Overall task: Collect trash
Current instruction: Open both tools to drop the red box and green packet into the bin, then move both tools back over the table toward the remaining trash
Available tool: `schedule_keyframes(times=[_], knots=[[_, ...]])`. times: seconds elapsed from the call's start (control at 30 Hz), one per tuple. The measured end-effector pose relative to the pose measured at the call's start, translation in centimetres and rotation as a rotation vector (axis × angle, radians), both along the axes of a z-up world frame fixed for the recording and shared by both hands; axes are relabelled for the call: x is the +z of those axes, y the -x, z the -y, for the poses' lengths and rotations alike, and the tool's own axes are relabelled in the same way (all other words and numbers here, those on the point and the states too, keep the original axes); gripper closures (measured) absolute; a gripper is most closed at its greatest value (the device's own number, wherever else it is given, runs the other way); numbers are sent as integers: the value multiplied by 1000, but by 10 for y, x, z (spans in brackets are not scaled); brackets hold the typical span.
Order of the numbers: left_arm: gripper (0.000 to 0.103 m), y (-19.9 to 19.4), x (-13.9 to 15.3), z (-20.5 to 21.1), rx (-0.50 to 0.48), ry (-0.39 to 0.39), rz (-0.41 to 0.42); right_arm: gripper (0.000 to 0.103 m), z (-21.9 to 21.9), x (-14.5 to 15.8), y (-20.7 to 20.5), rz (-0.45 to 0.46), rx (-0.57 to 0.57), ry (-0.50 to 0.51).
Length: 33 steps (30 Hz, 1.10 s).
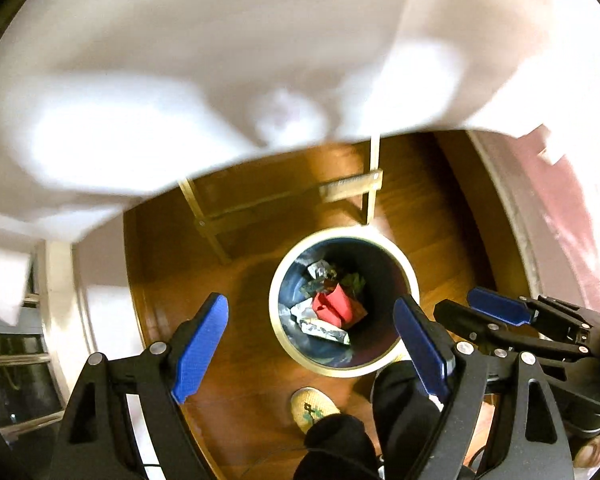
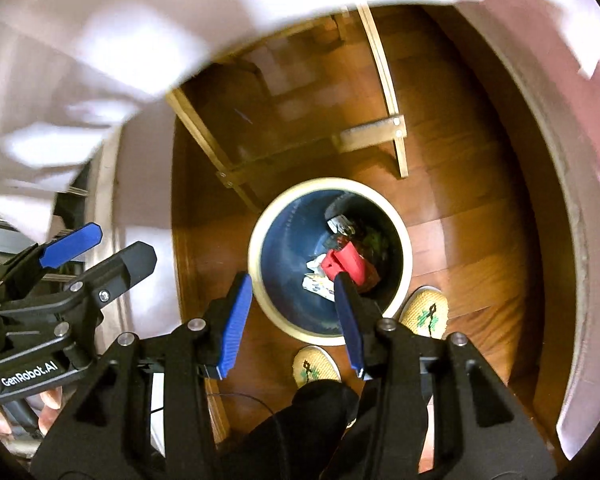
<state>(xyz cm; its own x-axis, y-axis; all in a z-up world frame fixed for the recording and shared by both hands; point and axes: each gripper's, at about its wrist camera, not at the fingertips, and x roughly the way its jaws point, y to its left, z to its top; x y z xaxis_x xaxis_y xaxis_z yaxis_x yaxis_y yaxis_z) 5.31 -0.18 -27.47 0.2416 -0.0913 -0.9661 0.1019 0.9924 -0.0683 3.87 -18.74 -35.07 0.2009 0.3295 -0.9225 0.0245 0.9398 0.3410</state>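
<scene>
Item 1, left gripper (image 1: 312,344): blue-padded fingers spread wide, nothing between them, hanging above the floor and looking down. It also shows at the left edge of the right wrist view (image 2: 116,246), beside the right gripper.

Item 2, right gripper (image 2: 292,312): fingers likewise released and parted, empty, poised over the near rim of the bin. In the left wrist view it lies at the right (image 1: 472,308), close to the left gripper.

Item 3, trash bin (image 1: 278,312): round, cream rim, dark blue inside, standing upright on the wooden floor (image 1: 228,280) just beyond the person's feet.

Item 4, trash in the bin: a red crumpled packet (image 1: 334,306) on top near the middle; white and silvery wrappers (image 1: 324,330) beside and under it; something dark green (image 1: 352,282) on its far side (too blurred to name). All of it lies at the bottom of the bin.

Item 5, slippers: woven, pale yellow with a green motif; one (image 2: 428,312) touching the bin's near right side, the other (image 2: 314,366) nearer the camera. Dark trouser legs (image 2: 316,412) rise from them.

Item 6, wooden frame (image 2: 380,132): light-coloured slats and legs standing on the floor just beyond the bin.

Item 7, white cloth or sheet (image 1: 180,80): blurred, filling the far part of both views, overhanging the frame.
</scene>
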Motion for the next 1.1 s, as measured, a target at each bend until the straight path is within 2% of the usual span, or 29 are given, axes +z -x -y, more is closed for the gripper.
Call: schedule_keyframes(times=[0.27,0.43,0.77,0.93,1.1], knots=[[17,13,127,-15,-23,32,112,63,-8,106,10,56,10,-11],[17,18,199,-26,-31,48,200,63,-10,177,11,131,7,-14],[17,16,311,-45,-21,73,344,63,-13,308,15,299,-11,-2],[17,13,359,-52,-39,51,432,63,-14,357,17,386,-11,14],[17,10,395,-59,-59,51,514,63,-24,388,13,468,-2,38]])
